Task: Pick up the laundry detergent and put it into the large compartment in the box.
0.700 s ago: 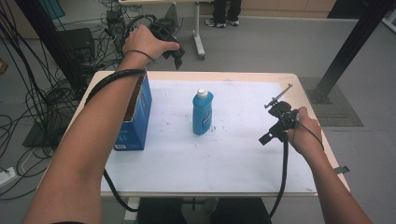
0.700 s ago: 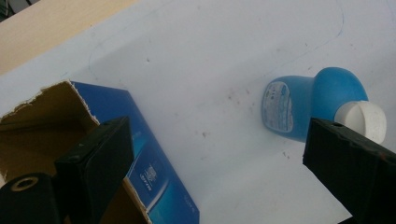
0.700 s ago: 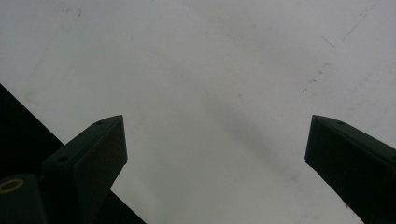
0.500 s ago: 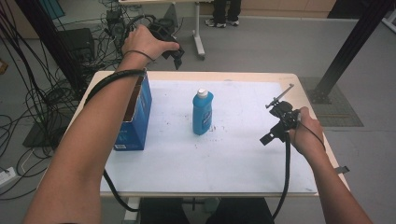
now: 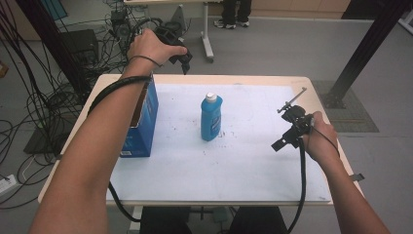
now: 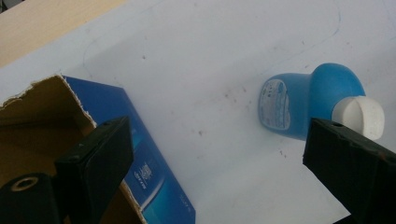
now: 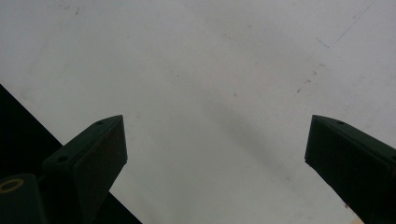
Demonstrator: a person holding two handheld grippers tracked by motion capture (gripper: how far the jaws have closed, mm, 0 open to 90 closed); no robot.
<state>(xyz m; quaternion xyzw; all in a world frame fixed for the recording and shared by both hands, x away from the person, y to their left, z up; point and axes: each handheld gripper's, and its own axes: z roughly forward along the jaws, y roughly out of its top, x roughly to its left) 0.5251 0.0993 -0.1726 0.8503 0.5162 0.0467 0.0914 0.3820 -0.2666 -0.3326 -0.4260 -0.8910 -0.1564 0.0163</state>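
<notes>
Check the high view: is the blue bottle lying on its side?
No, the blue bottle stands upright on the table, white cap on top.

left gripper (image 5: 184,63): jaws wide apart, held up far out
right gripper (image 5: 285,141): jaws wide apart, held low

In the high view, the person's forearm covers the near side of the blue box (image 5: 141,127) at centre left, and the standing person (image 5: 237,10) at the top edge is cut off above the legs. In the left gripper view, the box (image 6: 140,158) runs off the bottom edge, its print too blurred to read, and the right-hand jaw overlaps the bottle's (image 6: 299,105) white cap (image 6: 362,114).
</notes>
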